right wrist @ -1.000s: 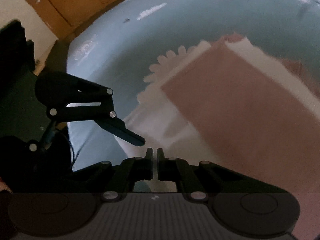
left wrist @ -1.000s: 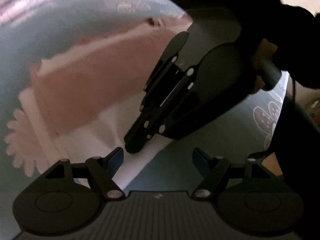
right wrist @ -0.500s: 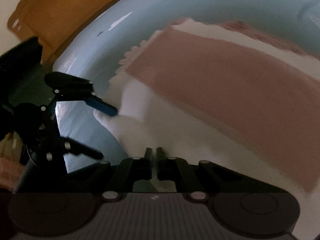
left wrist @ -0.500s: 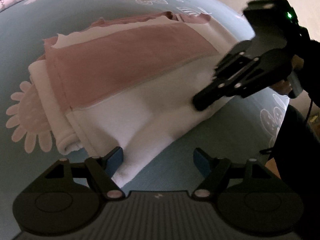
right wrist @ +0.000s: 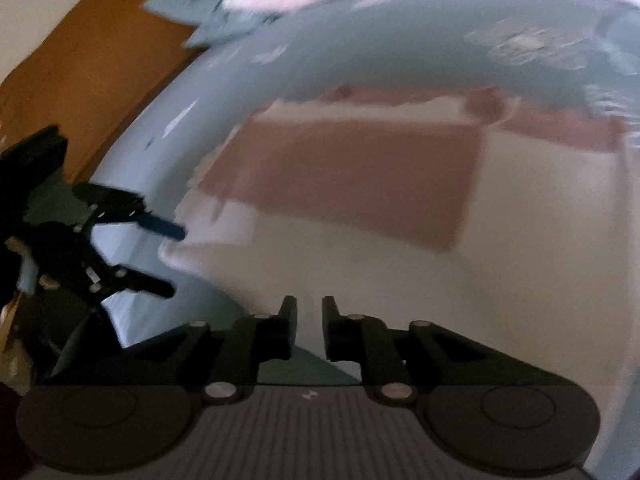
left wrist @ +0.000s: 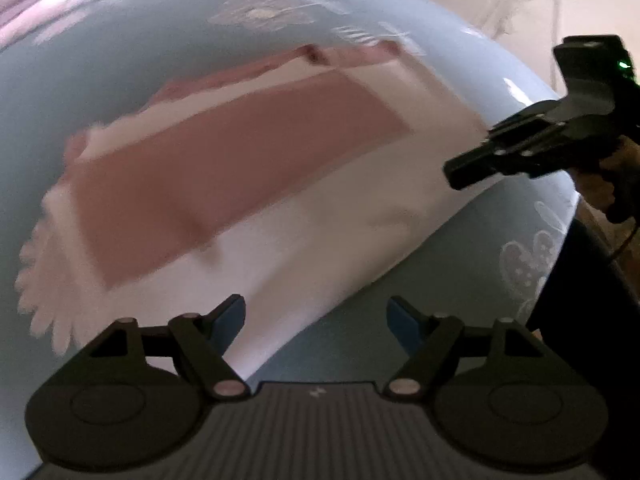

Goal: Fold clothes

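White and dusty-pink garment (left wrist: 248, 200) lies folded into a long flat strip on the light blue sheet (left wrist: 120, 80), pink panel on top, white layer showing along the near edge; both views are motion-blurred. A scalloped, petal-like trim (left wrist: 44, 280) sticks out at the strip's left end in the left view

Left gripper (left wrist: 316, 314): jaws wide apart, nothing between them. Its left blue pad (left wrist: 230, 314) sits over the white near edge of the garment, its right pad over bare sheet; can't tell if either touches. In the right view it shows at far left (right wrist: 170, 262), fingers spread, upper tip right at the garment's end corner

Right gripper (right wrist: 309, 326): jaws parted by a narrow gap only, white fabric visible through the gap but can't tell if anything is pinched. It sits at the near edge of the garment. In the left view it appears at right (left wrist: 468, 174), side-on, tip over the far right end of the strip; gap not readable from that angle

Sheet has pale flower prints (left wrist: 524, 264). Orange-brown wood panel (right wrist: 80, 80) beyond the bed on the left of the right view
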{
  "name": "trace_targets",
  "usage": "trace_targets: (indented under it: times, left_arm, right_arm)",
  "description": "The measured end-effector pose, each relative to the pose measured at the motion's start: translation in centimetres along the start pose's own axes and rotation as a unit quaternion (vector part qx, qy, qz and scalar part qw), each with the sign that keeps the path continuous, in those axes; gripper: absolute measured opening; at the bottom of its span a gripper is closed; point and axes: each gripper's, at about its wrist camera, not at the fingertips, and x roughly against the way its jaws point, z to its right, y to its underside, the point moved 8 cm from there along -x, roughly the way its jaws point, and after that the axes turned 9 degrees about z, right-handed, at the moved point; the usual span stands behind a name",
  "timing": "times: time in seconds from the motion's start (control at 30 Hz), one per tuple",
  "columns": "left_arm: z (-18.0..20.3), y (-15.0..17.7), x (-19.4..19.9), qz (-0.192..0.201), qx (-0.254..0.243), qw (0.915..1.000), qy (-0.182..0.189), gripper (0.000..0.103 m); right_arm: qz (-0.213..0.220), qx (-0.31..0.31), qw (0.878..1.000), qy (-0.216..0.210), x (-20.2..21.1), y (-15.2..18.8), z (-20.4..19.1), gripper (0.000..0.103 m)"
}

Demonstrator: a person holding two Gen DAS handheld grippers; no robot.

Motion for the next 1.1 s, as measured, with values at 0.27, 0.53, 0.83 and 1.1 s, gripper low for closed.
trace_targets:
  times: [0.27,0.53,0.83,1.1]
  left_arm:
    - [2.0,-1.4,-4.5,-0.027,-0.004,0.9994,-0.023,0.079]
    - [1.3,-0.5,-6.2,-0.045,0.017,0.9978,-0.044,0.086]
    - [2.3,-5.6,-5.7,0.019,0.029,0.9973,-0.065,0.088]
    - [0.2,-6.1,-8.9,0.003,0.089,0.9932,-0.075,0.094]
  right_arm:
    - [0.02,-0.095,0.991,0.092,2.2,3.8,5.4,0.034]
    - [0.065,-0.17,0.979,0.091,4.8,4.4,7.5,0.04]
    - [0.166,-0.149,0.965,0.14,5.0,-3.2,11.9,0.043]
    - [0.163,-0.212,0.95,0.158,4.5,-0.9,16.0,0.026]
